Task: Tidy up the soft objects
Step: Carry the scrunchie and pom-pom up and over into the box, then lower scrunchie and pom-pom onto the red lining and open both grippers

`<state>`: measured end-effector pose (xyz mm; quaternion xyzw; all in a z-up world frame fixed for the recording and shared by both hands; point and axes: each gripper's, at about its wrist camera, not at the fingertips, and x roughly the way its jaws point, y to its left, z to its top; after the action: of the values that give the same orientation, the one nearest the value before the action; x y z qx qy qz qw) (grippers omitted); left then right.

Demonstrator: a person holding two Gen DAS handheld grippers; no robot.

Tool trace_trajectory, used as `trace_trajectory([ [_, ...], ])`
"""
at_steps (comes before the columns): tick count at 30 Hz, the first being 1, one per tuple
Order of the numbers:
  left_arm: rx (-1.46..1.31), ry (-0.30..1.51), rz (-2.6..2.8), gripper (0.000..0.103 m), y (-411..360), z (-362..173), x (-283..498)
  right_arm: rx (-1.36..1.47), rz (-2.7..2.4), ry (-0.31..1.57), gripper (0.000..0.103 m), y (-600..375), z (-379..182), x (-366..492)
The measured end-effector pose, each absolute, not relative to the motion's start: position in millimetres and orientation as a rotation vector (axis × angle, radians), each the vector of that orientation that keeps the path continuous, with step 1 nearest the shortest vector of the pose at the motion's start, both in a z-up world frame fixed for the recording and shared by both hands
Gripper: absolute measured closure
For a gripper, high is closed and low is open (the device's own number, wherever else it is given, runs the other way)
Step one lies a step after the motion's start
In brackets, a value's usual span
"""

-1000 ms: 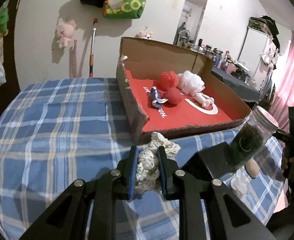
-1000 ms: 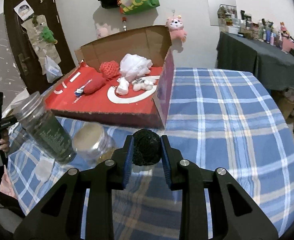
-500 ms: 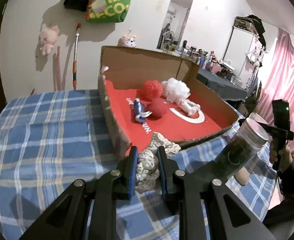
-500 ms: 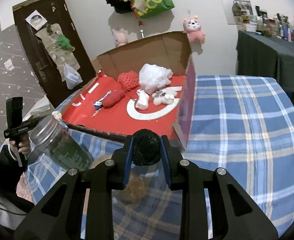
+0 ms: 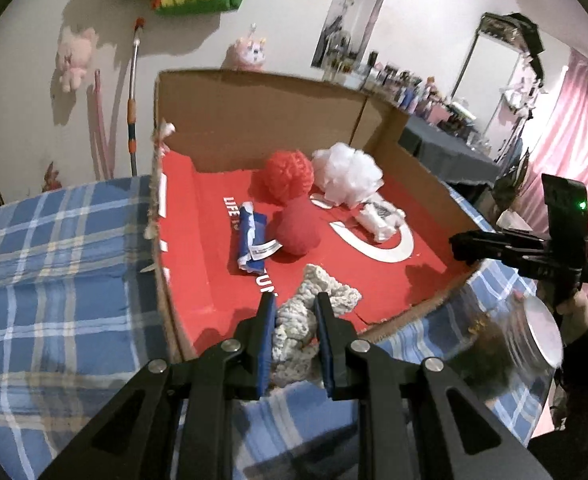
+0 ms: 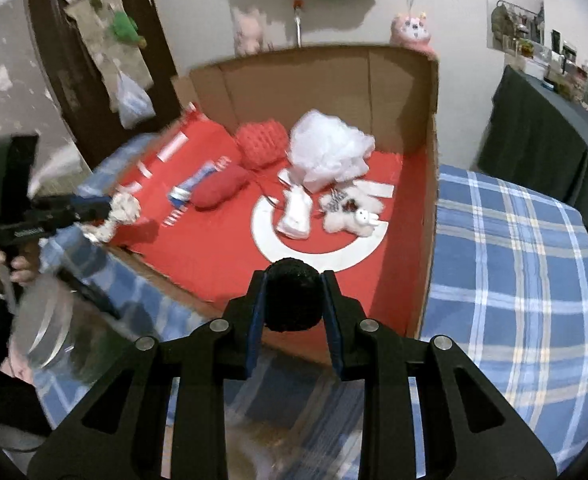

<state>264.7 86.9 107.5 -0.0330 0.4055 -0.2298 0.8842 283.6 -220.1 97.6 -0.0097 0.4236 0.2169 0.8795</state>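
**Operator:** Payload first. My left gripper (image 5: 294,344) is pinched on the cream crocheted piece (image 5: 305,320). Its pads press the yarn from both sides and a loose end hangs forward past the fingertips. My right gripper (image 6: 294,300) is pinched on the black pom-pom (image 6: 292,295), which fills the gap between the pads.

**Checker:** Position against the cardboard box (image 5: 254,120)?

**Operator:** In the left wrist view, the crocheted piece sits right at the near wall, its free end already over the red floor (image 5: 373,276). In the right wrist view, the pom-pom shows against the red just inside the near edge. I judge both loads are at the lip, with the drop zone straight ahead and below each claw.

**Checker:** What occupies the floor beyond?

**Operator:** Mid-floor, from the left side: a blue-and-white item (image 5: 254,240), then a red ball (image 5: 297,228). Toward the back wall: a red mesh puff (image 5: 290,176) and a white puff (image 5: 347,174). Small white soft toys (image 6: 321,210) lie just in front of the white puff.

**Checker:** Which claw is better placed?

**Operator:** Neither leads clearly. Bare floor lies directly in front of each. I would release short of the red ball and the white toys. A glass jar (image 5: 529,344) stands outside the box between the grippers, too blurred to describe further
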Motion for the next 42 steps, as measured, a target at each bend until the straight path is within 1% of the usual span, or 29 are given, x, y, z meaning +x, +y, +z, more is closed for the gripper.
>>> trace_trajectory([
  [9,-0.021,0.945,-0.455,0.082,62.8,95.0,297.3,-0.133,0.398,1.03,0.077,-194.8,76.2,322.2],
  [21,0.033,1.039,-0.394,0.08,50.8,72.4,322.6,-0.235,0.344,1.103,0.077,-180.0,64.9,341.0],
  [25,0.048,1.045,-0.386,0.079,50.3,72.4,324.8,-0.243,0.34,1.119,0.074,-179.1,65.0,344.2],
  [27,0.051,1.049,-0.386,0.078,50.0,72.2,325.3,-0.253,0.339,1.127,0.07,-177.9,63.7,345.8],
  [28,0.055,1.051,-0.385,0.076,50.2,72.2,325.5,-0.255,0.339,1.128,0.066,-177.5,63.3,346.2],
  [29,0.057,1.053,-0.388,0.075,49.7,72.1,325.9,-0.255,0.346,1.128,0.058,-175.8,63.0,346.4],
  [30,0.059,1.053,-0.388,0.075,48.6,72.0,325.9,-0.259,0.357,1.132,0.055,-173.0,61.9,346.5],
  [32,0.062,1.05,-0.389,0.069,48.0,72.7,325.7,-0.289,0.364,1.127,0.045,-166.0,61.5,343.7],
  [33,0.061,1.048,-0.393,0.067,47.8,73.1,325.9,-0.313,0.355,1.118,0.045,-162.7,61.7,342.1],
  [35,0.055,1.035,-0.401,0.057,47.4,76.1,324.1,-0.333,0.347,1.11,0.044,-159.8,63.1,340.6],
  [36,0.054,1.03,-0.405,0.055,47.7,77.5,323.4,-0.33,0.346,1.107,0.044,-160.2,64.6,340.4],
  [38,0.055,1.016,-0.409,0.047,47.2,81.9,320.2,-0.32,0.341,1.1,0.044,-162.8,69.2,340.3],
  [39,0.057,1.01,-0.408,0.045,46.8,83.6,318.7,-0.313,0.343,1.095,0.044,-163.6,71.9,339.8],
  [40,0.06,1.0,-0.406,0.042,46.2,86.1,316.8,-0.313,0.334,1.089,0.043,-164.2,74.7,339.1],
  [42,0.059,0.984,-0.403,0.04,46.6,91.1,312.7,-0.311,0.326,1.072,0.039,-165.7,81.0,336.3],
])
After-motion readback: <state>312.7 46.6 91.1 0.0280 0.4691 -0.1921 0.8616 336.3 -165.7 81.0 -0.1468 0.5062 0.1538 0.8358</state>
